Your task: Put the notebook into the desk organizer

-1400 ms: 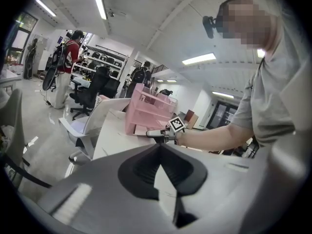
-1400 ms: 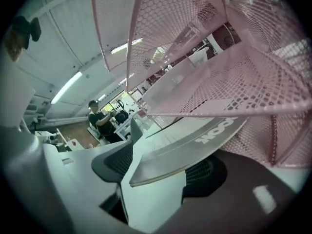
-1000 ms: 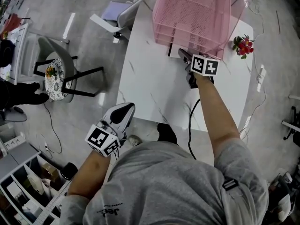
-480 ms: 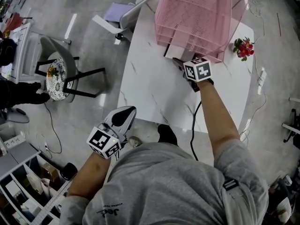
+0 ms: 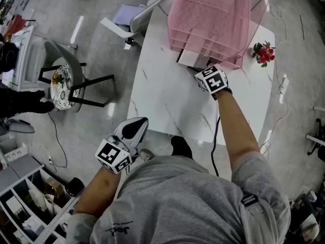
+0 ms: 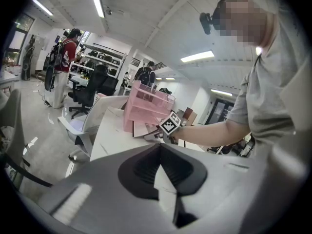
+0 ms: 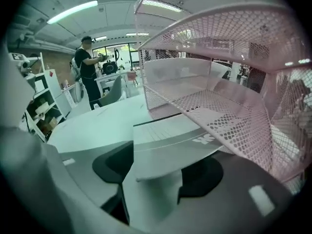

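Note:
The pink mesh desk organizer [image 5: 213,14] stands at the far end of the white table [image 5: 162,95]. The grey-and-white notebook [image 5: 191,60] lies flat, its far part under the organizer's lowest shelf. My right gripper [image 5: 203,71] is at the notebook's near edge, right against the organizer's front. In the right gripper view the notebook [image 7: 170,140] rests between the jaws of that gripper [image 7: 156,172], which stand apart without pressing it, below the mesh shelves [image 7: 219,106]. My left gripper [image 5: 133,127] hangs off the table's near left corner, shut and empty.
A small bunch of red flowers [image 5: 262,50] lies right of the organizer. A black cable [image 5: 213,131] drops over the table's near edge. A chair with a patterned cushion [image 5: 63,83] stands left of the table, and a white office chair [image 5: 142,9] at the far left corner.
My right gripper has moved forward and left to the organizer's front, and the notebook has slid further under the lowest shelf. The left gripper has barely moved.

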